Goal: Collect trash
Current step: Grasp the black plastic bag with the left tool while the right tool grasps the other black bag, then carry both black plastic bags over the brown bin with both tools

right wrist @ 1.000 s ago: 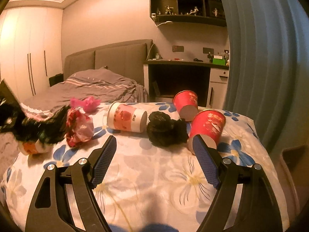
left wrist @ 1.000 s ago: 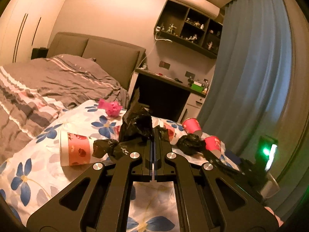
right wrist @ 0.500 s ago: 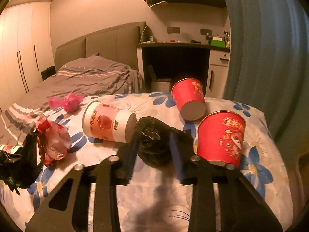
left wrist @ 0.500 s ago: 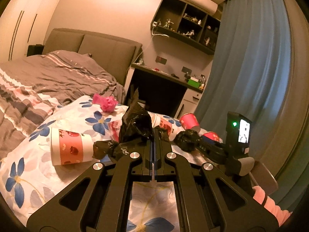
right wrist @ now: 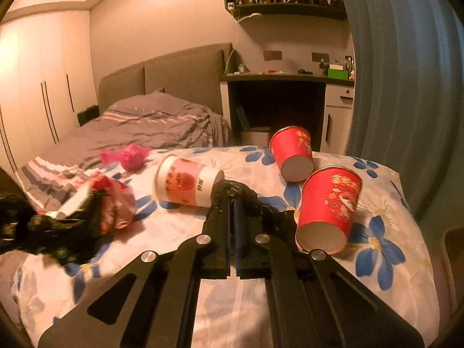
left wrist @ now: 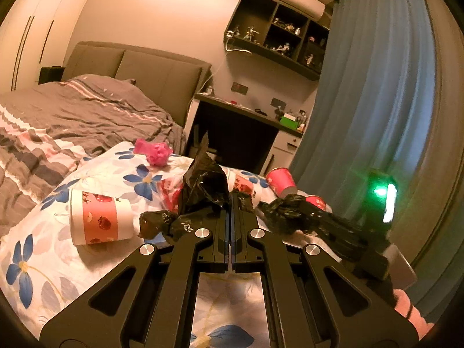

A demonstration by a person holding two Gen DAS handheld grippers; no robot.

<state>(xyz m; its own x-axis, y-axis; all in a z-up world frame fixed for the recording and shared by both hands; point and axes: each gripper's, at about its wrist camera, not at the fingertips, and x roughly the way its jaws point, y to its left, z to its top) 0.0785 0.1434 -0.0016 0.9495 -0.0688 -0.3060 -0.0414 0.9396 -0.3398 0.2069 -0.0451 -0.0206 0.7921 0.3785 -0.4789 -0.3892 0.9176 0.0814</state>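
My left gripper [left wrist: 231, 203] is shut on a black trash bag [left wrist: 203, 185] and holds it above the floral bedspread [left wrist: 43, 246]. My right gripper [right wrist: 233, 203] is shut on a crumpled black plastic wad [right wrist: 232, 192]; it shows in the left wrist view [left wrist: 290, 211] too. A white cup with red print [right wrist: 185, 181] lies on its side just behind the wad. Two red cups [right wrist: 329, 208] [right wrist: 293, 152] lie to the right. Another white printed cup [left wrist: 98, 220] lies left of the bag. A pink wad [right wrist: 127, 155] and a red-white wrapper [right wrist: 116, 200] lie further left.
The bed with grey striped bedding [left wrist: 72, 121] runs to the headboard [left wrist: 130, 69]. A desk [right wrist: 290, 78] with a white bin [right wrist: 255, 136] under it stands behind. A blue curtain [left wrist: 362, 101] hangs on the right. Wardrobe doors [right wrist: 34, 101] fill the left wall.
My right gripper moved forward onto the black wad and its jaws closed on it. My left gripper stayed shut on the black bag, shifting slightly.
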